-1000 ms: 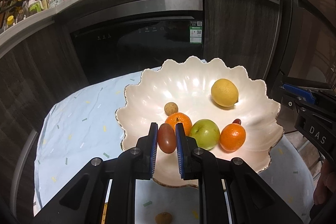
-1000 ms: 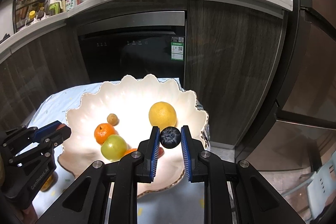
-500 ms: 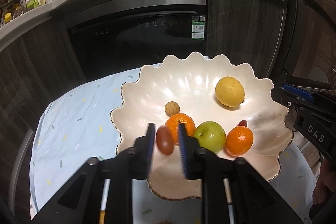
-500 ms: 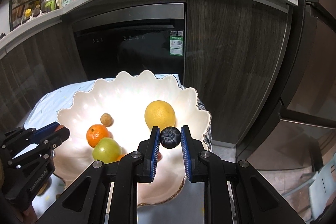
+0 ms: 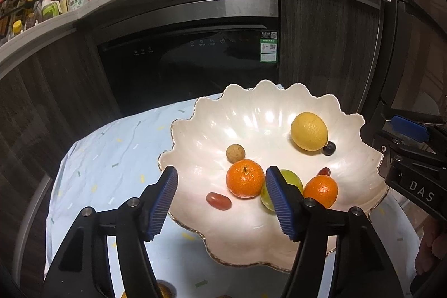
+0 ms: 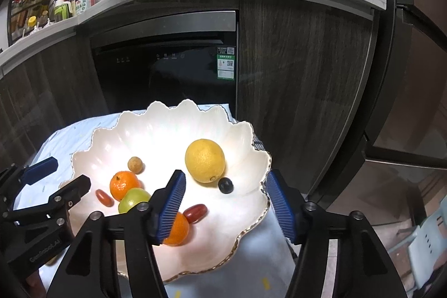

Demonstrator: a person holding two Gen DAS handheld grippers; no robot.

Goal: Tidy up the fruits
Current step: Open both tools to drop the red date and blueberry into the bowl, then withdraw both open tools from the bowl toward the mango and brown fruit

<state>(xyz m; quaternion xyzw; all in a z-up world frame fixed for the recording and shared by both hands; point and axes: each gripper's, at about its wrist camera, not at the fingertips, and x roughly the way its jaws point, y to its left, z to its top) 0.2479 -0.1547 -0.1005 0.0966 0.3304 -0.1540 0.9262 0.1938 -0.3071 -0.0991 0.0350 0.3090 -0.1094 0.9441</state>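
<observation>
A dark kitchen front with a black glass oven (image 5: 192, 69) stood behind a round table under a pale blue speckled cloth (image 5: 111, 158). In the left wrist view, a glossy white scalloped bowl (image 5: 212, 113) sat toward the table's right edge. The left gripper (image 5: 220, 200) had just been opening; its ribbed blue pads stood apart, empty, with a red oval fruit (image 5: 218, 200) lying free in the bowl's near-left part beside a mandarin (image 5: 245, 178). A green fruit (image 5: 293, 183) was partly hidden by the right pad. The other tool at the right edge read "DAS".

In the right wrist view, the right gripper (image 6: 223, 203) had also just been opening and gripped nothing. The blueberry (image 6: 225, 185) lay just beside the lemon (image 6: 204, 160) near the bowl's right rim. Its left pad covered part of a second mandarin (image 6: 178, 231).
</observation>
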